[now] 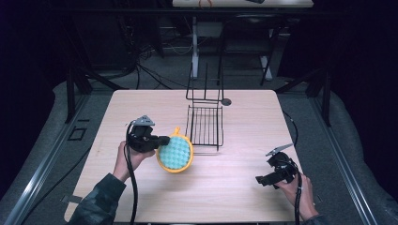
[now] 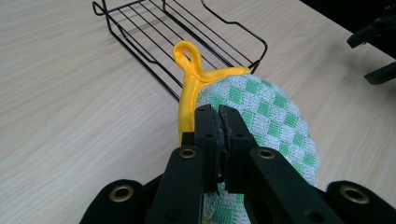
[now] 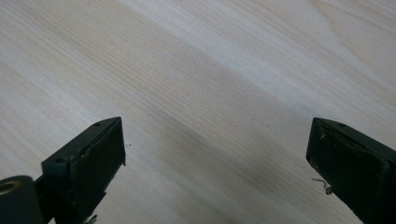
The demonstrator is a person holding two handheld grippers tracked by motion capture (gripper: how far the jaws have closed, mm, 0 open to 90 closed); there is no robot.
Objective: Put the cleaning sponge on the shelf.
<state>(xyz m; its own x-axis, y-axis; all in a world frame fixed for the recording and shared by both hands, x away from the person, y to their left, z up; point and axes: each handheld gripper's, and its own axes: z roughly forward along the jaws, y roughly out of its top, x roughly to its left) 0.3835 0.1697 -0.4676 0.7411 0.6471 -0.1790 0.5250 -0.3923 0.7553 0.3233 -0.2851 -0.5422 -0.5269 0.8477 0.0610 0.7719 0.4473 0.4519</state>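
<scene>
Yellow trim and a small hanging loop edge the round pot holder (image 1: 175, 153), a green-and-white checked pad that the left hand-held gripper (image 1: 164, 140) has pinched by its rim. In the left gripper view the jaws are closed almost flush on the fabric, and the pot holder (image 2: 266, 116) tilts up from the table (image 1: 141, 108) rather than lying flat, its loop pointing toward the black wire rack (image 1: 205, 124). That rack stands just beyond the pad, near the middle of the table, its flat shelf bare and its upright posts rising at the far side.

The pick-up looks done: the grip seems firm and the pad is partly raised. What appears left is carrying it across to the rack and setting or hanging it there, then letting go.

The right hand-held gripper (image 1: 265, 179) waits well apart near the table's front right, jaws spread wide over bare wood, holding nothing.
</scene>
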